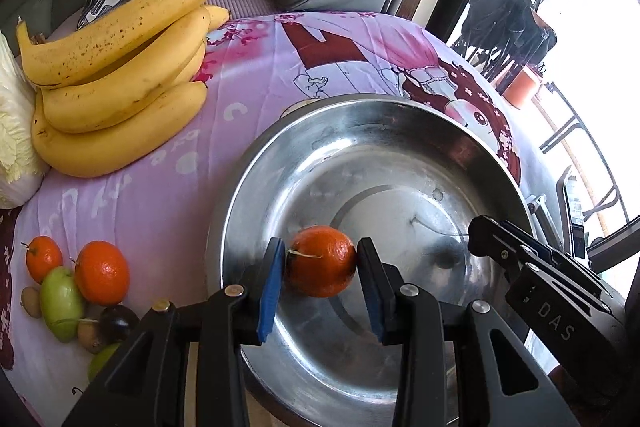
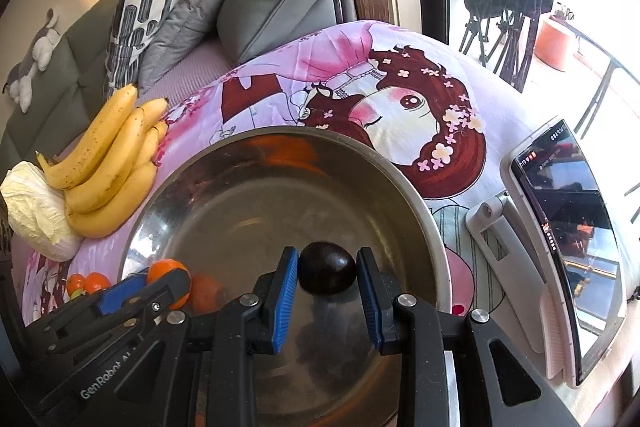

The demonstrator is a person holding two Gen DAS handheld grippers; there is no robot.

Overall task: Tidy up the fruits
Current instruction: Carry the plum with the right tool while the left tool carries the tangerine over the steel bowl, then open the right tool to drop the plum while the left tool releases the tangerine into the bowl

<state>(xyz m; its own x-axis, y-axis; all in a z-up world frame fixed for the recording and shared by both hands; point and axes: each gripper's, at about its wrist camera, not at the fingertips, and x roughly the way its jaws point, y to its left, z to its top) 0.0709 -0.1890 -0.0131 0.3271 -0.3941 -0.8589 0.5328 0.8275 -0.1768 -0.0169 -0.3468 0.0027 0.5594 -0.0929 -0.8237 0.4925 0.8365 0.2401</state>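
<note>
Left wrist view: the left gripper (image 1: 320,263) is clamping an orange (image 1: 321,261) over the steel bowl (image 1: 400,131) (bananas (image 1: 116,79) lying beside it). The right gripper (image 2: 327,269) is pinching a dark plum (image 2: 327,268) above the same bowl.

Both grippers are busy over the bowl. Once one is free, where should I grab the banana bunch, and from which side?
Judging by its pose, take the banana bunch at the stem end, where the fruits join beside the cabbage, coming from above. The bananas fan apart toward their tips, so a grip there would catch only one. The stem end looks narrow enough for the jaws, though the cabbage sits close.
</note>
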